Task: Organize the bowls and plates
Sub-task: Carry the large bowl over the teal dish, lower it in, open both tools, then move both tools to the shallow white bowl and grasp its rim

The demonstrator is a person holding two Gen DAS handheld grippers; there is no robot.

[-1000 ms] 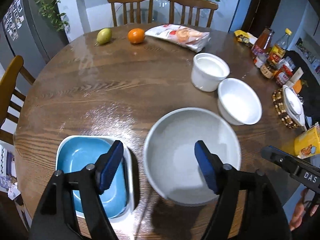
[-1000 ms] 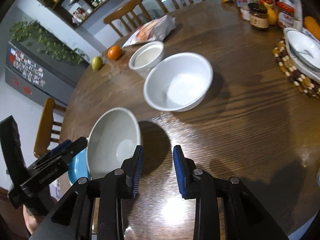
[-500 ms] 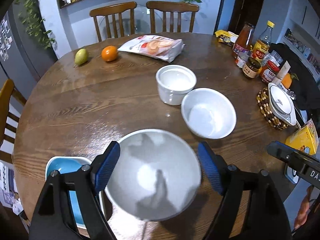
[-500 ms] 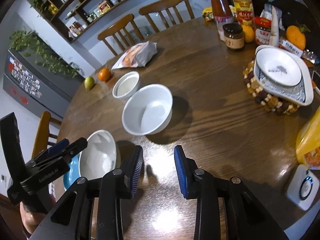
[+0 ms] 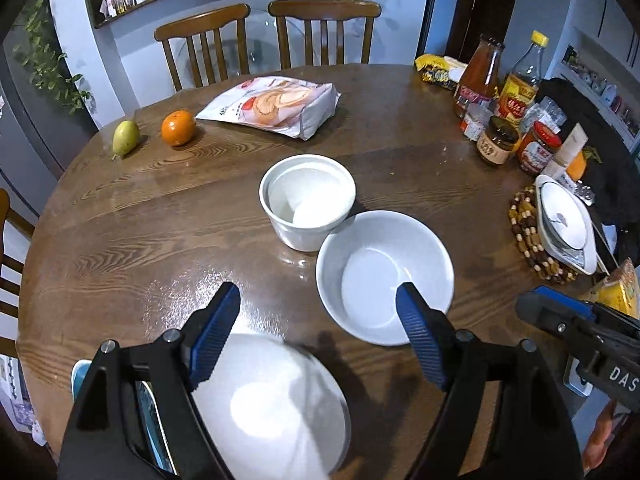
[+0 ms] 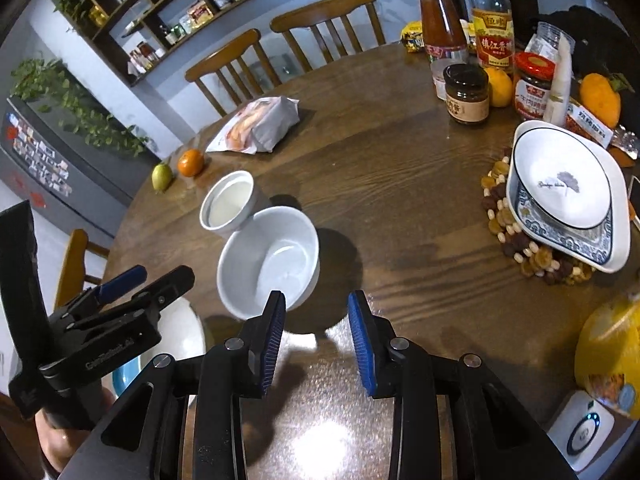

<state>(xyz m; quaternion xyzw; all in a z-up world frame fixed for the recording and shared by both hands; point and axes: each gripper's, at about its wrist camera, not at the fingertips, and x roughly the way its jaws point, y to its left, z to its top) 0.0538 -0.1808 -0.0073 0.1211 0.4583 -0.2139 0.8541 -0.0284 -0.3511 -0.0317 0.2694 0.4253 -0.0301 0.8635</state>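
our left gripper (image 5: 318,312) has just been widening and stands open, nothing between its pads, over the near table (image 5: 160,216). our right gripper (image 6: 316,320) is narrowly parted, empty. the left view alone shows the grey bowl (image 5: 272,404) nested in the blue dish (image 5: 80,368). the right view shows stacked plates (image 6: 568,196) clearly. the white bowl (image 5: 384,276) touches the cup (image 5: 308,200).

A round wooden desk (image 5: 120,240) gleams under overhead light. Two wooden chairs (image 5: 324,32) stand behind it against a pale blue wall (image 5: 132,60); dark shelves (image 6: 132,12) and trailing plants (image 6: 80,120) hang above.
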